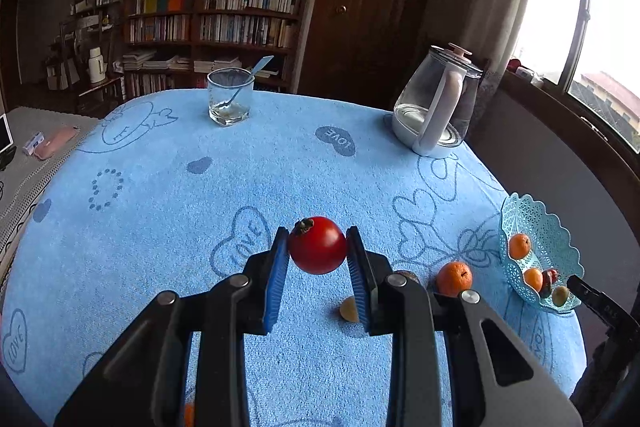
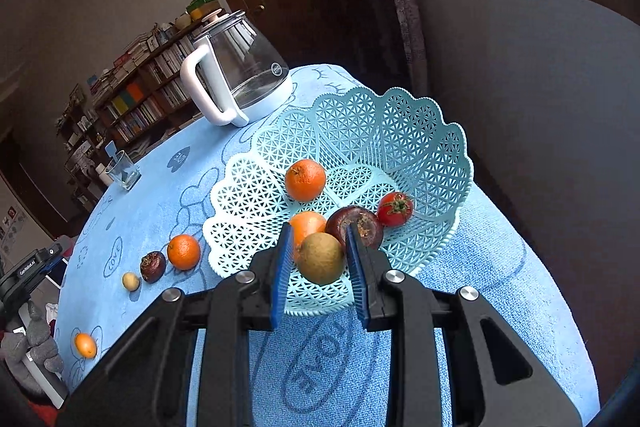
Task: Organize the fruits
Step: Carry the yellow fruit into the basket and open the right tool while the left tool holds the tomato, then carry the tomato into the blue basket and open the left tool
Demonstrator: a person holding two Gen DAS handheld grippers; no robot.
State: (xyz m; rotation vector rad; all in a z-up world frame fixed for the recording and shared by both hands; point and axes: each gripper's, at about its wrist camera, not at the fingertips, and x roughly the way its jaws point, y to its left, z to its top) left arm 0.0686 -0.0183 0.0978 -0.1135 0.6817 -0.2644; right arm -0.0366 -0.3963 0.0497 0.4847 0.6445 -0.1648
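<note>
The left gripper (image 1: 318, 247) pinches a tomato (image 1: 317, 245) at frame centre — the basket (image 1: 560, 239) lies far right, where the right gripper (image 2: 320, 259) brackets a longan (image 2: 320, 258), contact unclear.

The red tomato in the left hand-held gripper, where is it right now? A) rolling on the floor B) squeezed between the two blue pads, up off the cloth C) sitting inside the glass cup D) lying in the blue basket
B: the left wrist view shows the red tomato clamped between the blue pads of the left hand-held gripper, above the blue cloth, well away from the blue basket.
</note>
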